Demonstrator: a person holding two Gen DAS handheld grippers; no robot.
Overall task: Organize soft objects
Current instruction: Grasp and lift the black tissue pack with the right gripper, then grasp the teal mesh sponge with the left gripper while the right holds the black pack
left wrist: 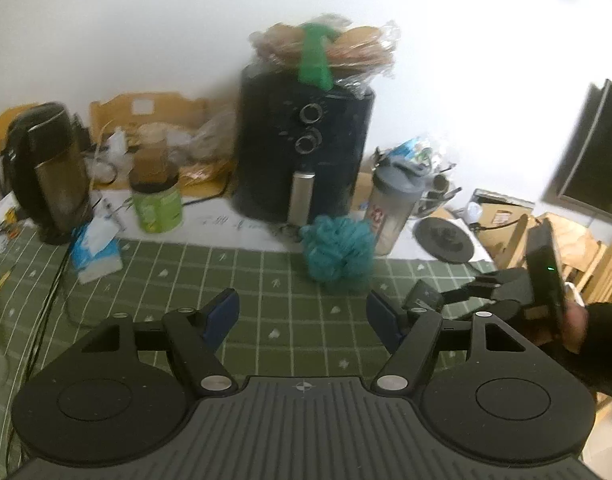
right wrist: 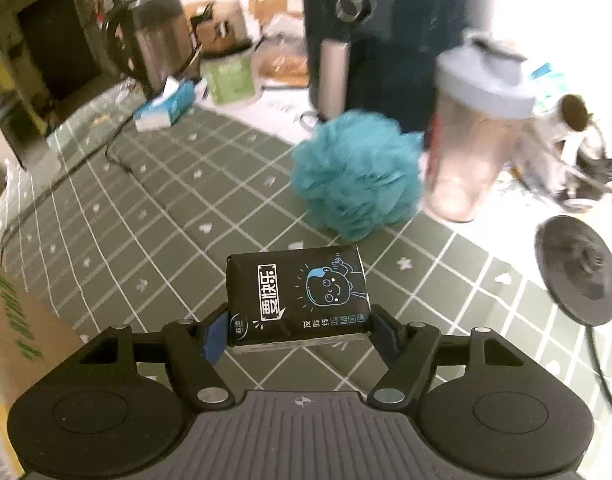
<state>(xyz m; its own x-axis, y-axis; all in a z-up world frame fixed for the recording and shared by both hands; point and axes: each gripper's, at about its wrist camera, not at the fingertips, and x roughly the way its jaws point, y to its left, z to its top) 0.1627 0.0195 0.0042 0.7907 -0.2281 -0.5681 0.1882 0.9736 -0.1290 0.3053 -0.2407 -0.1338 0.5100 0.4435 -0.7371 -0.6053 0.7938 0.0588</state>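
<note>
My right gripper is shut on a black tissue pack with a blue cartoon face, held just above the green checked tablecloth. A teal bath pouf sits right behind the pack, against the air fryer. In the left wrist view, my left gripper stands open with nothing between its blue pads, low over the cloth. There the pouf lies a short way ahead of it. A blue-and-white tissue pack lies at the left. The right gripper's body shows at the right edge, in a dark-sleeved hand.
A dark air fryer with bagged bread on top stands at the back. Beside it are a grey-lidded shaker bottle, a black round lid, a green tub and a kettle. A cardboard box is at the near left.
</note>
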